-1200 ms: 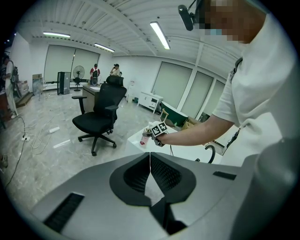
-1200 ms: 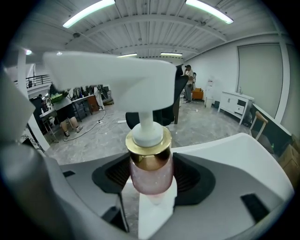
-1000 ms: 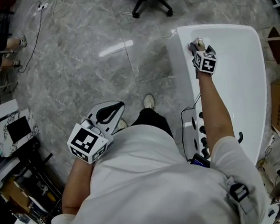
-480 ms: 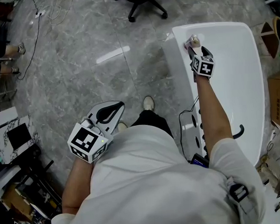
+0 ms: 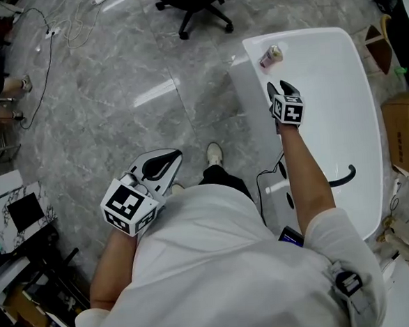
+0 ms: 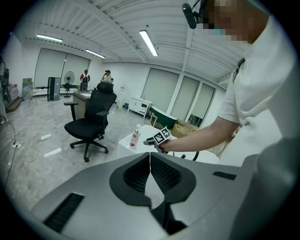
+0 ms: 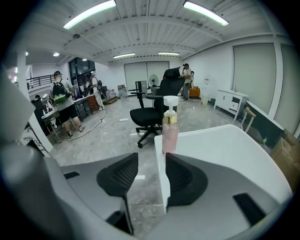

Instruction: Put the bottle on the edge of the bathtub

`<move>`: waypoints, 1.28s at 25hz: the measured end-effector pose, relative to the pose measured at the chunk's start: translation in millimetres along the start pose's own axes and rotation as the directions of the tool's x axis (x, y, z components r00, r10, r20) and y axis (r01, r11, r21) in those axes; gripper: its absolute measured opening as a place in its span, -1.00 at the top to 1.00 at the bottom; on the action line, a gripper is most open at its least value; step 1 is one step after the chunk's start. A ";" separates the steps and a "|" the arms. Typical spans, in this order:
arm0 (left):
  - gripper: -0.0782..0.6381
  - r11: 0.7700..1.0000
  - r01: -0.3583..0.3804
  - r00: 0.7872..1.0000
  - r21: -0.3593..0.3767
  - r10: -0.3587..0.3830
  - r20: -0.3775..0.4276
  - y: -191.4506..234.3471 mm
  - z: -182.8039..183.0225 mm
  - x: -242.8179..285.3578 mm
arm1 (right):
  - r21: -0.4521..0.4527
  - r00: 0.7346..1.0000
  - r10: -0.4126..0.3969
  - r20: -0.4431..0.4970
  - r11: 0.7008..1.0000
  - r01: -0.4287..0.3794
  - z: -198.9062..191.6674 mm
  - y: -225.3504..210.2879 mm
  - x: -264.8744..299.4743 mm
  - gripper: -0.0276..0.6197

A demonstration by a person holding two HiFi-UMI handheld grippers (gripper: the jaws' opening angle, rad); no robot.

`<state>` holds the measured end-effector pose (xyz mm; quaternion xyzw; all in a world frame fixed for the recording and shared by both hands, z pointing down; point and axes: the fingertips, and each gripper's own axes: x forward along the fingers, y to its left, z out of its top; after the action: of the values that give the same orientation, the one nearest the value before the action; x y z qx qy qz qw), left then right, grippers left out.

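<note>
A pink pump bottle stands upright on the far corner of the white bathtub's rim, free of any grip. My right gripper hangs over the tub a short way nearer me than the bottle and points at it. Its jaws have just been closing, a gap is still between them, and nothing is in that gap. My left gripper is held over the floor beside my body, its pads together and empty.
A black office chair stands on the marble floor beyond the tub. Cardboard boxes sit to the tub's right. A black curved fitting lies inside the tub. Cables trail at the far left, and cluttered furniture stands at the left.
My right gripper has drawn back toward me from the bottle, which stays standing on the tub's corner. The left gripper stays in about the same place.
</note>
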<state>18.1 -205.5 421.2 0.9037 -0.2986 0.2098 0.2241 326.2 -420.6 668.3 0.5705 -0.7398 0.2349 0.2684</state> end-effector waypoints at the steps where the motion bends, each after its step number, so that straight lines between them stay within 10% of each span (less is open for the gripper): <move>1: 0.73 1.000 0.007 1.000 0.003 -0.007 0.003 -1.9 -2.1 -2.6 | 0.004 1.000 0.006 0.002 1.000 -0.006 -3.0 6.1 -6.7 0.34; 19: 0.73 0.997 0.061 0.996 0.054 -0.064 0.057 -23.8 -45.2 -79.2 | -0.082 0.980 0.196 0.028 0.978 -0.193 -38.8 167.8 -154.8 0.88; 32: 0.73 0.997 0.069 0.993 0.040 -0.073 0.094 -37.6 -94.5 -140.8 | -0.142 0.931 0.361 0.059 0.926 -0.350 -47.8 298.8 -267.3 0.89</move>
<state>-84.5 -65.5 415.2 0.9267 -0.2728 0.1636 0.2003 97.3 -126.0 513.8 0.4178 -0.8552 0.2072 0.2262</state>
